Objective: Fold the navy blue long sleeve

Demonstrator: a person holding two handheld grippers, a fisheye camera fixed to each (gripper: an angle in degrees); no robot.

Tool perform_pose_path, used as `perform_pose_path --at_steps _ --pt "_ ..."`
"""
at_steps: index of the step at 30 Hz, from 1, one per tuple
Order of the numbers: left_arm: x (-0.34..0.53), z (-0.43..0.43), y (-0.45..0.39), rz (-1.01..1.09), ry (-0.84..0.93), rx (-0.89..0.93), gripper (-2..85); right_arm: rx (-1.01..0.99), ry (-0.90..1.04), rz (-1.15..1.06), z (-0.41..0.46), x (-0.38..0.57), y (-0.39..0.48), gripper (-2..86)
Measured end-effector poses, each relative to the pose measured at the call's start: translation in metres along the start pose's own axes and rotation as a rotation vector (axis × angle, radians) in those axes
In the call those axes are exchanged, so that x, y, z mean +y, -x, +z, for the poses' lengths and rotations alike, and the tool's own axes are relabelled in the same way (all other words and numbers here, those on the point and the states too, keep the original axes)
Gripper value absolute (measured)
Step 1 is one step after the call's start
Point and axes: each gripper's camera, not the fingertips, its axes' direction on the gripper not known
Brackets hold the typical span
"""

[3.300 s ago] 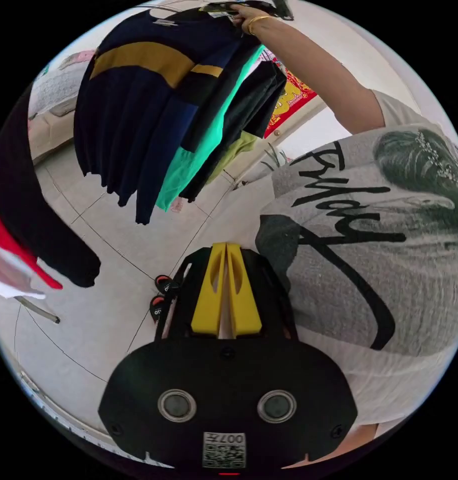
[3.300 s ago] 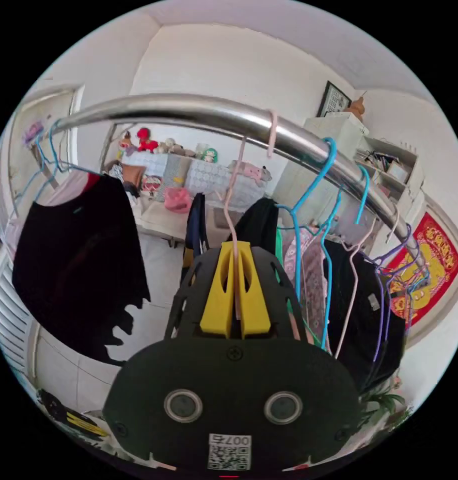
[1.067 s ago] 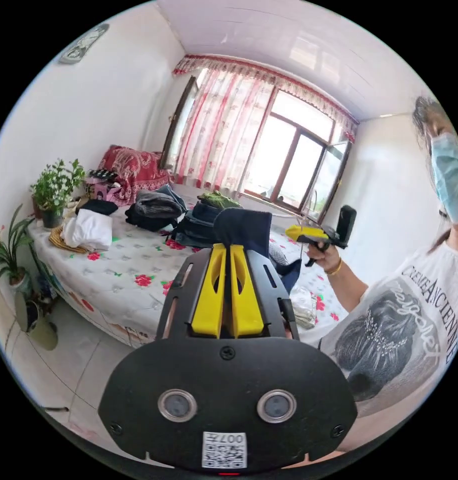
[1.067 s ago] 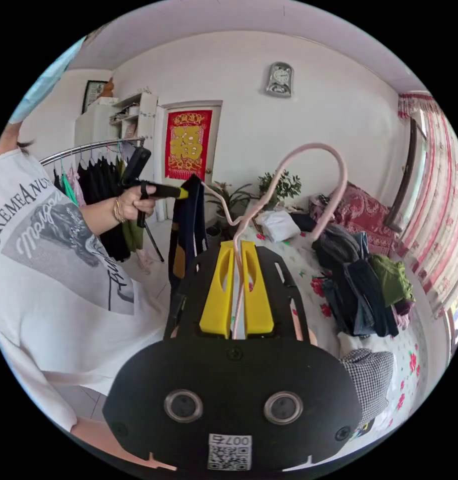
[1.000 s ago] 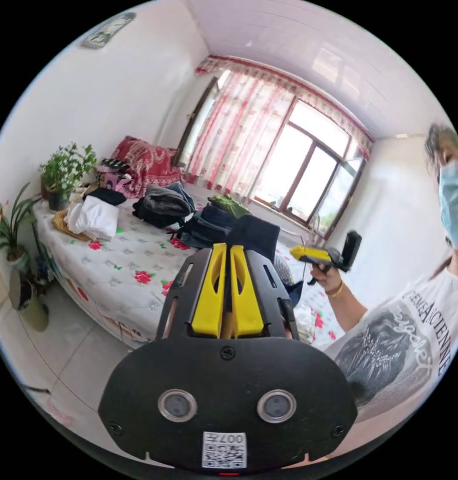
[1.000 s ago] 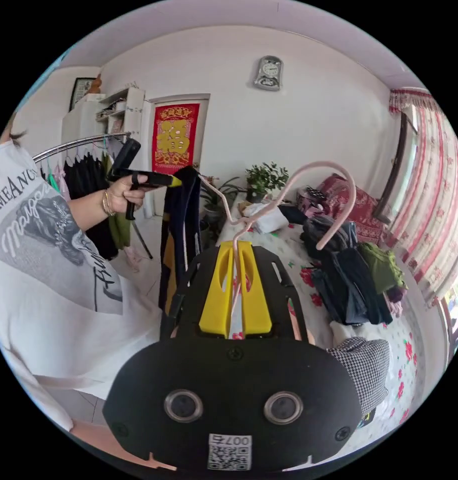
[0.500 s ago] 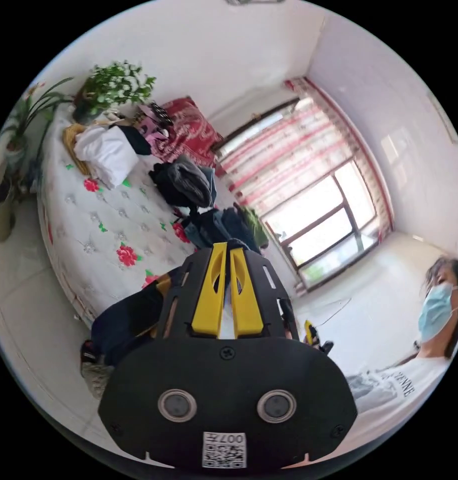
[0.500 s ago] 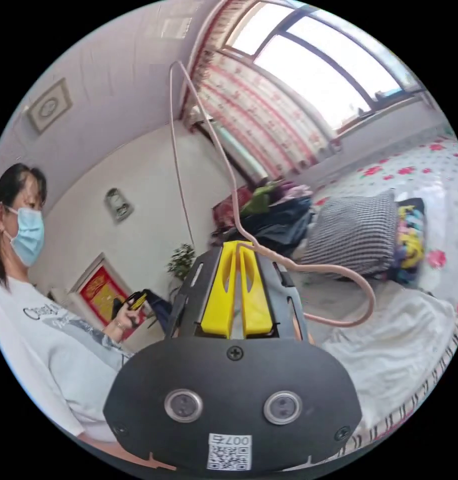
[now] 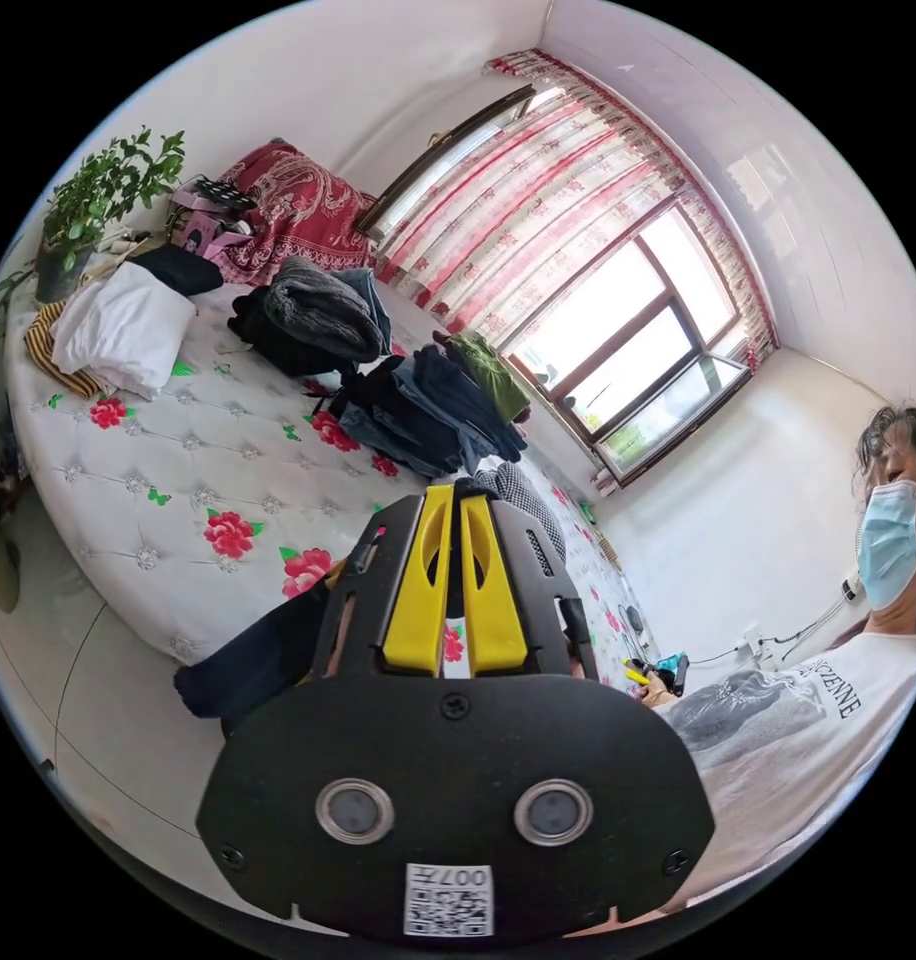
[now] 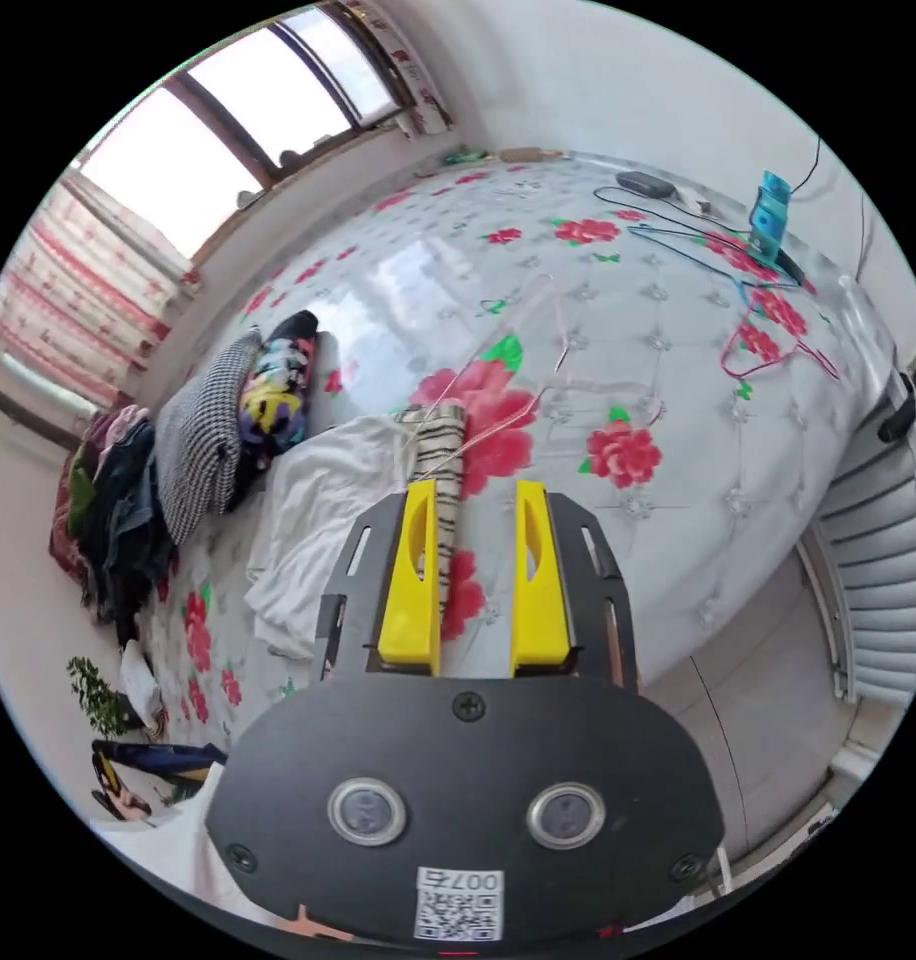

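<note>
In the left gripper view, the left gripper (image 9: pixel 454 520) has its yellow jaws pressed close together, pinching a dark fold of the navy blue long sleeve (image 9: pixel 253 665) at their tips. The rest of that garment hangs down behind the gripper's black body, and one sleeve end trails off over the near edge of the bed (image 9: pixel 168 470) toward the tiled floor (image 9: pixel 88 700). Further up the flowered bedcover lie a heap of dark clothes (image 9: pixel 428 400), a second dark pile (image 9: pixel 308 320) beside it, and a folded white cloth (image 9: pixel 123 325) near the far corner, where a potted plant (image 9: pixel 103 195) stands. The person (image 9: pixel 828 690) in a white printed shirt shows at the view's right edge. In the right gripper view, the right gripper (image 10: pixel 475 520) has its jaws spread apart with nothing between them. Just beyond their tips, a pale pink hanger (image 10: pixel 538 390) is blurred above the middle of the bed. A white garment (image 10: pixel 318 520) lies just beside it, with a checked cushion (image 10: pixel 203 440) further toward the window side. More hangers (image 10: pixel 768 320) lie at the bed's far corner.
</note>
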Motion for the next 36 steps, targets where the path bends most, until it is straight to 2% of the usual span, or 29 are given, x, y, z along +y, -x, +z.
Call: perform_pose_path --at_steps 2,4,6,9,12,15,16,18,20,22,26,29,31,34,36 --pt "-0.006 -0.018 -0.012 0.016 0.012 0.011 -1.0 -0.139 0.001 -0.119 0.006 0.014 0.032 6.6" --pt "-0.011 -0.031 -0.022 0.034 0.025 0.025 -1.0 -0.291 0.092 -0.308 0.026 0.033 0.085 7.0" --pt "-0.017 -0.046 -0.033 0.049 0.034 0.063 -1.0 -0.478 0.309 -0.580 0.065 0.074 0.170 7.5" --pt "-0.029 -0.075 -0.054 0.084 0.012 0.194 -1.0 -0.672 0.520 -0.854 0.105 0.136 0.266 8.2" --pt "-0.049 -0.104 -0.079 0.144 -0.029 0.325 -1.0 -0.781 0.661 -1.102 0.126 0.191 0.344 8.7" --pt "-0.071 -0.131 -0.103 0.214 -0.046 0.390 -1.0 -0.836 0.771 -1.239 0.147 0.224 0.394 8.0" --pt "-0.080 -0.139 -0.109 0.228 -0.045 0.401 -1.0 -0.854 0.816 -1.236 0.153 0.227 0.400 7.6" --pt "-0.092 -0.150 -0.113 0.243 -0.044 0.394 -1.0 -0.982 1.060 -1.188 0.173 0.240 0.413 4.3" --pt "-0.106 -0.165 -0.109 0.232 -0.041 0.355 -1.0 -1.093 1.148 -1.167 0.176 0.246 0.412 1.5" --pt "-0.115 -0.176 -0.101 0.214 -0.043 0.319 -1.0 -1.036 1.027 -1.163 0.167 0.238 0.405 0.6" --pt "-0.140 -0.198 -0.080 0.181 -0.010 0.189 -1.0 -1.024 0.604 -0.970 0.114 0.157 0.378 0.3" --pt "-0.164 -0.195 -0.070 0.196 0.040 0.221 -1.0 -0.967 0.330 -0.925 0.068 0.104 0.369 1.0" --pt "-0.177 -0.185 -0.071 0.221 0.059 0.296 -1.0 -0.938 0.320 -0.963 0.064 0.099 0.383 2.4" --pt "-0.195 -0.168 -0.080 0.255 0.085 0.451 -1.0 -0.854 0.440 -1.058 0.093 0.138 0.422 7.2" --pt "-0.205 -0.163 -0.084 0.261 0.086 0.524 -1.0 -0.908 0.570 -1.062 0.129 0.198 0.445 10.0"
